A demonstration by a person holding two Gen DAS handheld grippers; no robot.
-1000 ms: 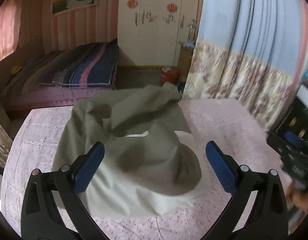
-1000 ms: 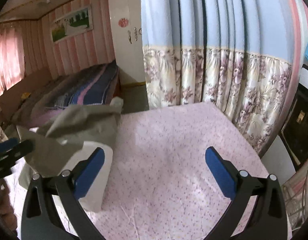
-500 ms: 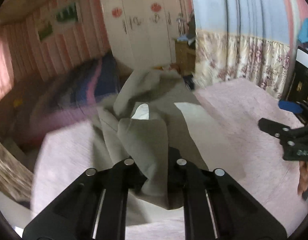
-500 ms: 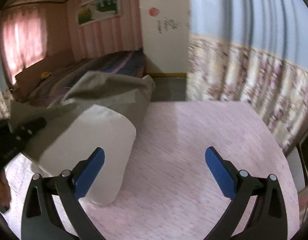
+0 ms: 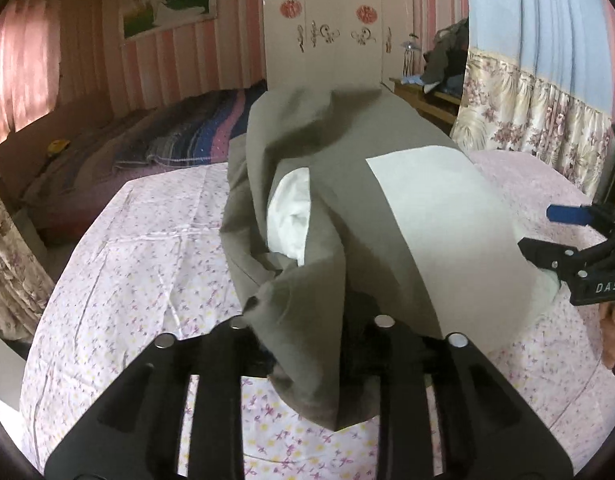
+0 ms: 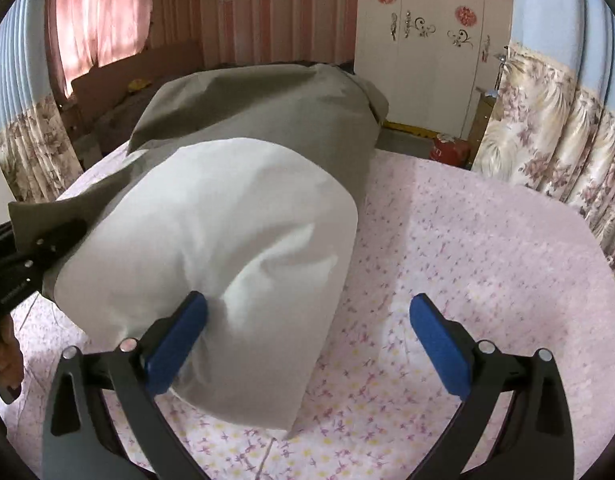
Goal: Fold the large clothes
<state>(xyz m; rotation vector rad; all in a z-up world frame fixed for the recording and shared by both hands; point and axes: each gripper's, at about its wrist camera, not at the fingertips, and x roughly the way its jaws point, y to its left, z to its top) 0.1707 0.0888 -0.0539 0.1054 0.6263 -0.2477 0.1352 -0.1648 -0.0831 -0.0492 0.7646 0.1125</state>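
A large grey-green garment with a white panel (image 5: 439,232) lies bunched on the pink floral table. My left gripper (image 5: 307,344) is shut on a grey fold of it and holds that fold lifted off the table. In the right wrist view the garment (image 6: 235,236) bulges up close, white panel in front, grey cloth behind. My right gripper (image 6: 307,340) is open; its left blue pad (image 6: 175,340) touches the white panel, and the cloth's corner hangs between the pads. The right gripper also shows at the right edge of the left wrist view (image 5: 579,248).
The table's floral cloth (image 6: 467,248) spreads to the right of the garment. Flowered curtains (image 6: 555,148) hang at the right. A bed (image 5: 155,136), a white wardrobe (image 5: 335,28) and a red object on the floor (image 6: 447,148) stand behind the table.
My left gripper closed on the garment and lifted it. My right gripper moved left toward the garment until its left pad reached the white panel.
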